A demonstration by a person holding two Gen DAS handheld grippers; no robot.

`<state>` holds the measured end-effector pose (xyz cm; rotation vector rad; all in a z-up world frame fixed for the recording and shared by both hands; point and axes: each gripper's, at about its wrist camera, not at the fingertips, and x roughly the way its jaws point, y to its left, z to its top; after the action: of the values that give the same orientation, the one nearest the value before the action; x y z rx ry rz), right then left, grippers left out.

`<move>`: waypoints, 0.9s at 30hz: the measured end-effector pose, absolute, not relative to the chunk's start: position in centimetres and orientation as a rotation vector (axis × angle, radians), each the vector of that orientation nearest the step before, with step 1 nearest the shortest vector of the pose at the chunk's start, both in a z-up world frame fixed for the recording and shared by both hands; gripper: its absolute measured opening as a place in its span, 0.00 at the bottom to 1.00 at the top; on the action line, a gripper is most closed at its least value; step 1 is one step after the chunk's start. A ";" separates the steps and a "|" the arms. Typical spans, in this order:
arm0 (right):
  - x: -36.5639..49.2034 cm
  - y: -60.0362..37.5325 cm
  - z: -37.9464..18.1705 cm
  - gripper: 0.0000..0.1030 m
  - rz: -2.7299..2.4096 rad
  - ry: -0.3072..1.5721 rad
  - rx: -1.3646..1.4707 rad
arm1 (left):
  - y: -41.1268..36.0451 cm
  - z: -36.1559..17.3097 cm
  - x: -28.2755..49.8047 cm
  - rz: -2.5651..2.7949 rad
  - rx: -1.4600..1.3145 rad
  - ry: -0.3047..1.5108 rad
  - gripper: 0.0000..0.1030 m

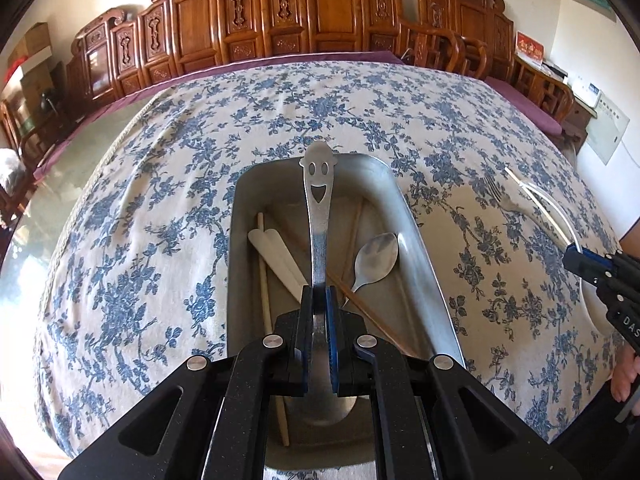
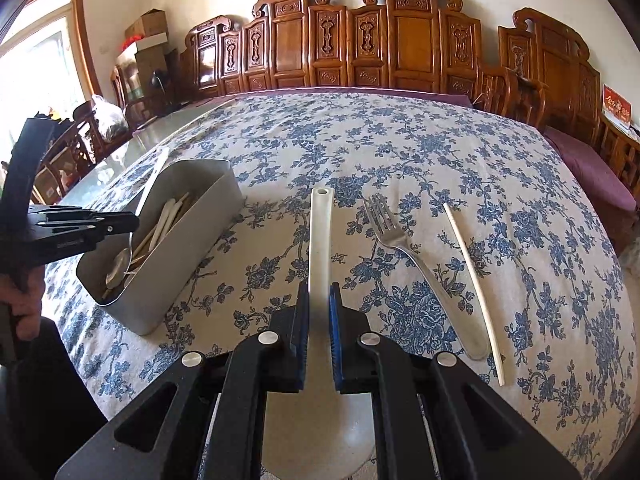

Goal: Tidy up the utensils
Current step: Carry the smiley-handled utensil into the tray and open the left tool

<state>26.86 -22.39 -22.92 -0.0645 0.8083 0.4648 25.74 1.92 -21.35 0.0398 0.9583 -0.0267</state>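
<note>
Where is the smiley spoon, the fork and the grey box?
smiley spoon (image 1: 319, 208): left wrist view, on its handle.
fork (image 2: 394, 240): right wrist view, on its neck.
grey box (image 2: 192, 240): right wrist view, on its side wall.

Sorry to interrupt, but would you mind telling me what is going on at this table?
A person with a gripper in each hand is sorting cutlery into a grey bin. The left gripper is shut on a smiley-faced metal spoon, holding it over the bin. The right gripper is shut on a white spoon. A fork and a white chopstick lie on the tablecloth.
</note>
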 end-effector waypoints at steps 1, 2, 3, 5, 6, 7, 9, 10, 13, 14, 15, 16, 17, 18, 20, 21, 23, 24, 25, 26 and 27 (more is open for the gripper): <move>26.9 -22.4 -22.9 0.10 0.465 0.808 -0.064 | 1.9 -21.5 25.9 -0.026 0.043 0.963 0.05; 26.9 -22.4 -22.9 0.10 0.465 0.808 -0.064 | 1.9 -21.8 26.2 -0.023 0.047 0.970 0.05; 26.9 -22.4 -22.9 0.10 0.465 0.808 -0.064 | 1.8 -21.9 26.3 -0.020 0.047 0.977 0.05; 26.9 -22.4 -22.9 0.10 0.467 0.809 -0.065 | 2.0 -22.4 26.8 -0.014 0.043 0.995 0.05; 26.9 -22.4 -22.9 0.10 0.466 0.809 -0.064 | 2.0 -22.6 26.9 -0.013 0.041 1.001 0.05; 26.9 -22.4 -22.9 0.10 0.467 0.811 -0.065 | 2.1 -22.8 27.1 -0.011 0.039 1.006 0.05; 27.0 -22.3 -23.0 0.10 0.467 0.811 -0.065 | 2.2 -23.0 27.3 -0.007 0.036 1.017 0.05; 27.0 -22.3 -22.9 0.10 0.467 0.811 -0.064 | 2.2 -23.2 27.4 -0.005 0.036 1.025 0.05; 27.0 -22.2 -23.0 0.10 0.469 0.810 -0.064 | 2.2 -23.4 27.4 -0.002 0.040 1.040 0.05; 27.0 -22.1 -23.0 0.10 0.471 0.811 -0.065 | 2.2 -23.3 27.3 0.001 0.041 1.036 0.05; 27.0 -22.1 -23.0 0.10 0.473 0.812 -0.064 | 2.3 -23.3 27.2 0.000 0.038 1.036 0.05; 27.0 -21.9 -23.1 0.10 0.477 0.815 -0.065 | 2.3 -23.2 27.0 -0.003 0.033 1.034 0.05; 26.9 -21.7 -23.2 0.10 0.480 0.816 -0.071 | 2.4 -23.0 26.9 -0.003 0.032 1.031 0.05; 26.8 -21.6 -23.2 0.10 0.482 0.816 -0.077 | 2.4 -22.7 26.5 -0.003 0.029 1.021 0.05; 26.7 -21.4 -23.2 0.10 0.489 0.817 -0.085 | 2.6 -22.1 25.8 -0.007 0.022 1.005 0.05; 26.6 -21.3 -23.2 0.10 0.492 0.817 -0.085 | 2.7 -21.8 25.5 -0.008 0.018 0.995 0.05; 26.5 -21.1 -23.3 0.10 0.498 0.820 -0.089 | 2.9 -21.0 24.6 -0.009 0.012 0.972 0.06; 26.5 -21.0 -23.3 0.10 0.501 0.822 -0.092 | 2.9 -20.7 24.2 -0.006 0.012 0.961 0.06; 26.4 -20.8 -23.4 0.10 0.504 0.824 -0.097 | 3.1 -20.3 23.8 -0.005 0.010 0.949 0.06; 26.3 -20.6 -23.4 0.10 0.506 0.826 -0.102 | 3.3 -19.8 23.4 -0.010 0.000 0.939 0.06; 26.1 -20.4 -23.4 0.10 0.510 0.827 -0.109 | 3.4 -19.6 23.1 -0.012 -0.005 0.933 0.06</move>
<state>26.15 -20.37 -23.41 -0.1087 0.8267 0.5099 23.11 3.39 -19.56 -0.0052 0.9327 -0.0123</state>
